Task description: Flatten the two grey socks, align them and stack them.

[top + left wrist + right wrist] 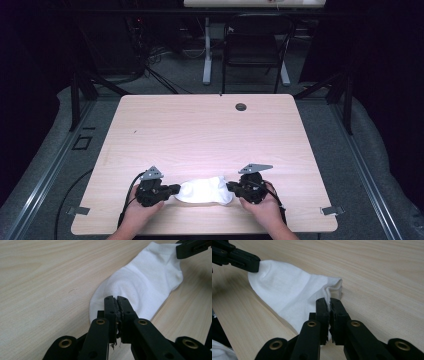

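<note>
A white ankle sock [205, 191] lies flat near the table's front edge, stretched between the two grippers. My left gripper [175, 189] pinches its left end, the toe. In the left gripper view the jaws [117, 298] are shut with sock fabric [140, 285] caught between them. My right gripper [230, 187] holds the sock's right end. In the right gripper view its jaws [329, 300] are shut on the sock [287, 290] at the cuff edge. Each gripper view shows the other gripper at the sock's far end.
The light wooden table [200, 130] has a round grommet hole [241, 106] near its far edge. A dark chair [255, 45] and a white desk leg [206, 50] stand beyond the table. Both of the person's hands [140, 215] enter from the bottom.
</note>
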{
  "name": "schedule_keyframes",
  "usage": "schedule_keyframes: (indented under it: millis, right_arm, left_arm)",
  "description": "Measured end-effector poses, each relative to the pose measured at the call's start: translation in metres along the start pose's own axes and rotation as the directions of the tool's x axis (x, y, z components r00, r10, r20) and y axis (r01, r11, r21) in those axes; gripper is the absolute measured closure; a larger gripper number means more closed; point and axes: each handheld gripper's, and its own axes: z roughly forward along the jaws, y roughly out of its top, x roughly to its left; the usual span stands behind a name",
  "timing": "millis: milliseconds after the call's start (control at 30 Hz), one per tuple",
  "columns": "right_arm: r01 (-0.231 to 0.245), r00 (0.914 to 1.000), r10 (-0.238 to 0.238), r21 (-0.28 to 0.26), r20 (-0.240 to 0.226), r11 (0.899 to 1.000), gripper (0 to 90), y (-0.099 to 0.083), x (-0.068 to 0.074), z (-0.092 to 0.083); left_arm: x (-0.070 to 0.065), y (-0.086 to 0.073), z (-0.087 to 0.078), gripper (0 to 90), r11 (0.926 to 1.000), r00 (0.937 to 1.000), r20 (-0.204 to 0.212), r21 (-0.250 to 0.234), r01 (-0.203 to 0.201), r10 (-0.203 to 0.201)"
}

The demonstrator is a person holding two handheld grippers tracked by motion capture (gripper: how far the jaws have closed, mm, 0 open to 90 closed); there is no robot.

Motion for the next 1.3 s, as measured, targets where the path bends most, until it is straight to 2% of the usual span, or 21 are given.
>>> schedule_keyframes:
  millis: [100, 433, 533, 800, 933, 1033, 1167, 1233, 1300]
  right_arm:
    - [-0.011, 0.9999, 0.011, -0.001, 0.000, 1.000, 86.2, 0.000, -0.001, 0.001]
    - [0.001, 1.0000, -0.001, -0.012, -0.008, 1.000, 86.1, 0.004, -0.001, 0.006]
    - [0.009, 1.0000, -0.009, 0.005, -0.001, 1.000, 86.1, 0.004, -0.002, 0.009]
    - [-0.028, 0.9996, 0.027, 0.052, 0.011, 0.998, 85.5, -0.001, -0.011, 0.016]
    - [-0.029, 0.9995, 0.028, 0.062, 0.014, 0.998, 81.5, -0.002, -0.012, 0.017]
    - [-0.033, 0.9993, 0.032, 0.032, 0.017, 0.999, 76.8, -0.002, -0.012, 0.014]
    - [-0.015, 0.9997, 0.016, -0.051, 0.021, 0.999, 73.2, 0.001, -0.010, 0.005]
    - [0.009, 1.0000, -0.008, -0.091, 0.003, 0.996, 71.4, 0.003, -0.006, 0.003]
    - [0.043, 0.9989, -0.045, -0.096, -0.015, 0.994, 69.0, 0.004, -0.001, 0.005]
  left_arm:
    - [0.000, 0.000, 0.002, 87.2, 1.0000, 1.0000, 0.002, 0.002, 0.001, -0.001]
    - [0.002, 0.000, 0.005, 87.2, 1.0000, 1.0000, 0.000, 0.004, 0.003, -0.003]
    - [0.003, 0.000, 0.005, 87.0, 1.0000, 1.0000, -0.001, 0.007, 0.002, -0.002]
    - [0.007, -0.005, 0.009, 85.6, 0.9993, 0.9999, -0.012, 0.037, 0.009, -0.009]
    - [0.009, -0.005, 0.009, 80.8, 0.9992, 0.9996, -0.025, 0.038, 0.011, -0.010]
    - [0.008, -0.002, 0.004, 75.0, 1.0000, 0.9996, -0.027, 0.003, 0.008, -0.008]
    - [0.002, 0.004, -0.005, 71.1, 0.9984, 0.9999, 0.001, -0.055, -0.011, 0.011]
    - [-0.003, 0.005, -0.005, 69.3, 0.9976, 0.9993, 0.011, -0.059, -0.035, 0.036]
    - [-0.007, 0.005, -0.002, 67.8, 0.9968, 0.9979, 0.018, -0.051, -0.062, 0.063]
